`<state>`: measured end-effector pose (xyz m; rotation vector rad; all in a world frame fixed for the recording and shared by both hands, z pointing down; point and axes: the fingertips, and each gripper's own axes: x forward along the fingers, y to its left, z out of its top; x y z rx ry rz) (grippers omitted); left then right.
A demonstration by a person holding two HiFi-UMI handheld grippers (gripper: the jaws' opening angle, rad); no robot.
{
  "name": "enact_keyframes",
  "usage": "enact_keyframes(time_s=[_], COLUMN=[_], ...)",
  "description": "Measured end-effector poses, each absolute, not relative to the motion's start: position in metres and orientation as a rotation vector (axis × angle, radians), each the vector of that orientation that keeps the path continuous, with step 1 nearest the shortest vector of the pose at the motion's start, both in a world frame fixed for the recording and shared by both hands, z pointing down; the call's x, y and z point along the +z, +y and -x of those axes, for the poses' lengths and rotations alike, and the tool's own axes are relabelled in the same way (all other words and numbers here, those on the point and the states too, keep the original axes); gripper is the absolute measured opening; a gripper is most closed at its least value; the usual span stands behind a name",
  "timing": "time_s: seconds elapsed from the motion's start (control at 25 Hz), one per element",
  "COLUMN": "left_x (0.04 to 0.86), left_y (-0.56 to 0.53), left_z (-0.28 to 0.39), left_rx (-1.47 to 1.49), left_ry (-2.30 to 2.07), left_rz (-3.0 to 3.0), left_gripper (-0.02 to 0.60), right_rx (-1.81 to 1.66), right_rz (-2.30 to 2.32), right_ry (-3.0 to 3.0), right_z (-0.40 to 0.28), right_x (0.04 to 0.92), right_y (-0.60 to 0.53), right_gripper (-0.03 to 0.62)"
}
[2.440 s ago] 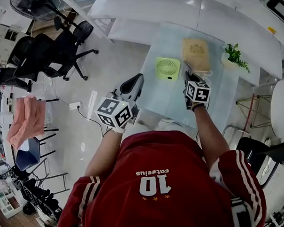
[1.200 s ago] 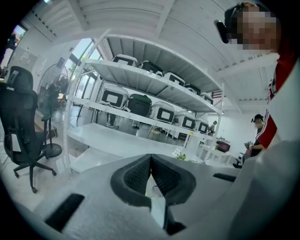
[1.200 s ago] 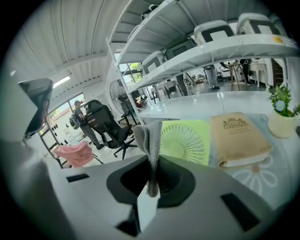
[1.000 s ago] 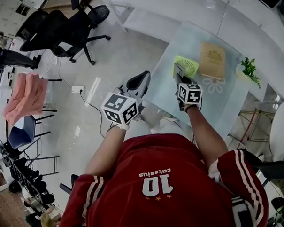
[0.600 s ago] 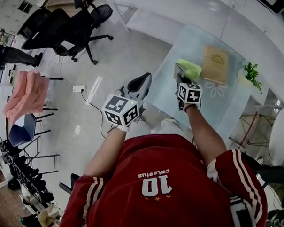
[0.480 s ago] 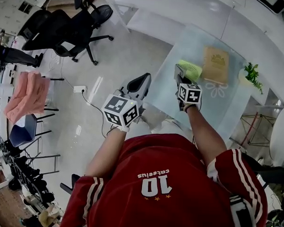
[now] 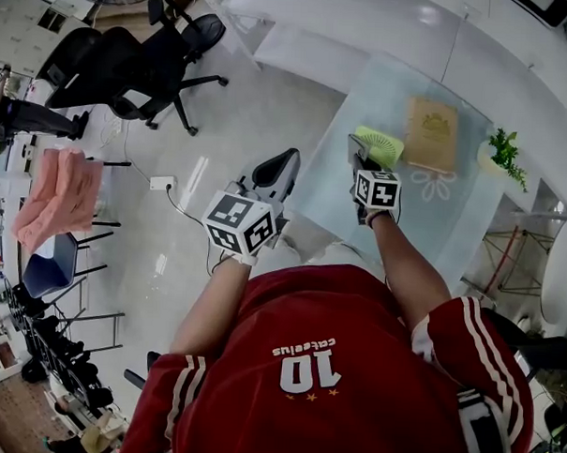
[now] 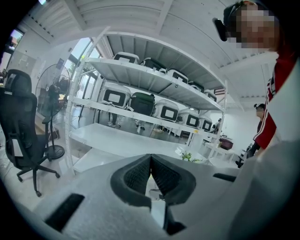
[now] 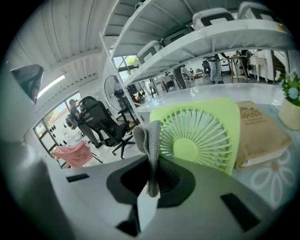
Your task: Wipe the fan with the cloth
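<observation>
The right gripper has its jaws closed on a grey cloth, which sticks up between them. Just beyond it stands the green fan on the glass table, its grille facing the gripper. The cloth overlaps the fan's left edge, though contact cannot be told. A tan book lies beside the fan. The left gripper hangs off to the side above the floor, jaws shut together and holding nothing.
</observation>
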<state>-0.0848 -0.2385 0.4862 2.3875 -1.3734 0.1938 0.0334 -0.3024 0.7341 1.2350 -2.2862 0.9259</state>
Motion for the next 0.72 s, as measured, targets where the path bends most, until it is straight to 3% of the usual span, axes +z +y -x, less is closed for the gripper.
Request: enact_keyframes(time_s=[0.72], left_x=[0.493], left_y=[-0.250], left_z=[0.068], left_rx=[0.224], left_ry=[-1.311], left_rz=[-2.411], left_gripper=[0.005], right_rx=[0.972], right_rz=[-1.298], right_ry=[-2.249], right_z=[-0.059], right_x=[0.739], right_y=[-0.302], right_gripper=[0.026])
